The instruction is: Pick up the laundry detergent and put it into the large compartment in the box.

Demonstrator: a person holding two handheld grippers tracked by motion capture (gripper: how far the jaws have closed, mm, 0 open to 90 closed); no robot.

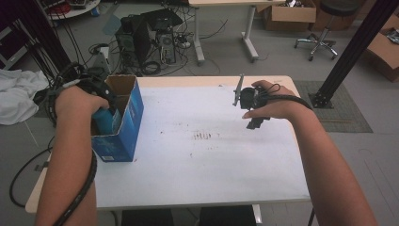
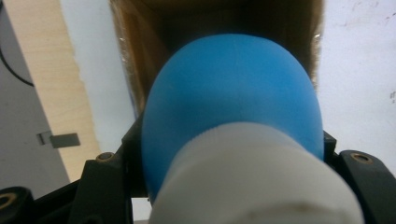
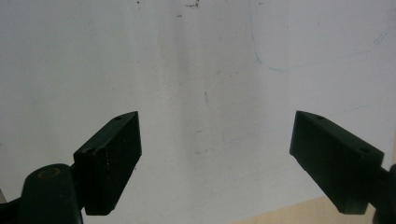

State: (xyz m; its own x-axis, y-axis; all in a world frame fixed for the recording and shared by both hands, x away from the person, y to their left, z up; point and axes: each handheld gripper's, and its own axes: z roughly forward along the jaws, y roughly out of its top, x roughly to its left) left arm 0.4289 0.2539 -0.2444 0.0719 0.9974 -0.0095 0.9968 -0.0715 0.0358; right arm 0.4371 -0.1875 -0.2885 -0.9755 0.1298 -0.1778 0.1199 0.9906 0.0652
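Observation:
A blue cardboard box (image 1: 123,123) with an open top stands at the table's left edge. My left gripper (image 1: 101,101) is over that opening, shut on a blue object with a white end (image 1: 104,118). In the left gripper view this blue object (image 2: 233,102) bulges between the jaws, its white end (image 2: 257,182) nearest the camera, with the box's brown inside (image 2: 140,60) behind it. My right gripper (image 1: 254,123) hovers over the table's right side. In the right gripper view it (image 3: 215,158) stands open over bare white tabletop with nothing between its jaws.
The white table (image 1: 202,155) has small dark marks (image 1: 203,136) near its middle. Beyond the far edge are computer towers with cables (image 1: 146,40), a second table's legs (image 1: 249,37) and a stool (image 1: 322,40). A black post (image 1: 350,52) rises at the right.

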